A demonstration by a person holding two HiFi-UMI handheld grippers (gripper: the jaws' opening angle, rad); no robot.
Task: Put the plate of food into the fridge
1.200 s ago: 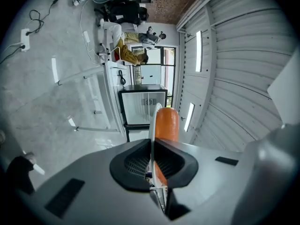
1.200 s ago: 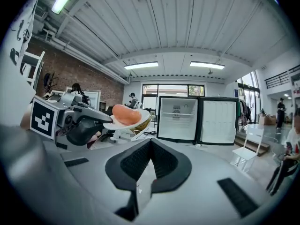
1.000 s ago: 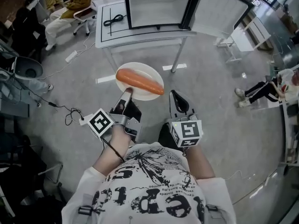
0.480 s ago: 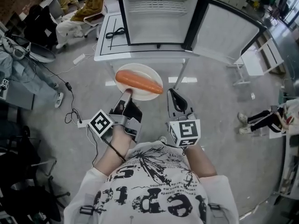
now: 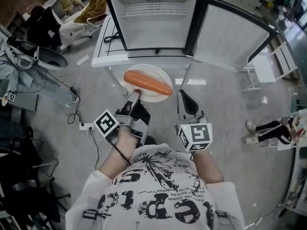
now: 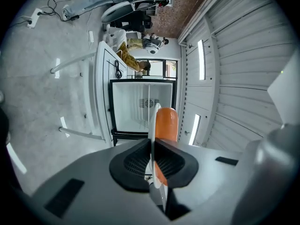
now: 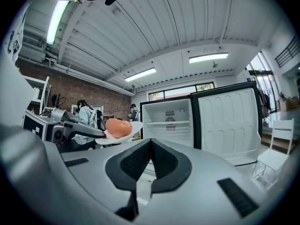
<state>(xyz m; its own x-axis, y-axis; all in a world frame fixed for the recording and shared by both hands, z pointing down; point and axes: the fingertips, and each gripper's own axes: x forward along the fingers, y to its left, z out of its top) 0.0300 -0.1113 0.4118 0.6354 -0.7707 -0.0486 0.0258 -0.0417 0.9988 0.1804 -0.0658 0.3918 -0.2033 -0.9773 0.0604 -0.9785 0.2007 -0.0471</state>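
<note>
One plate (image 5: 152,96) of food (image 5: 147,82), rim clamped in the left gripper (image 5: 135,94), had come nearer the open fridge (image 5: 156,20) and hung just before the worktop (image 5: 103,56) edge. Right gripper (image 5: 184,99): jaws together, empty. Loading judged still to do.

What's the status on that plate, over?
Left hand-held gripper shut on plate rim; right hand-held gripper shut, empty. Plate with food held level, not yet in fridge. Door open, nothing blocking.
</note>
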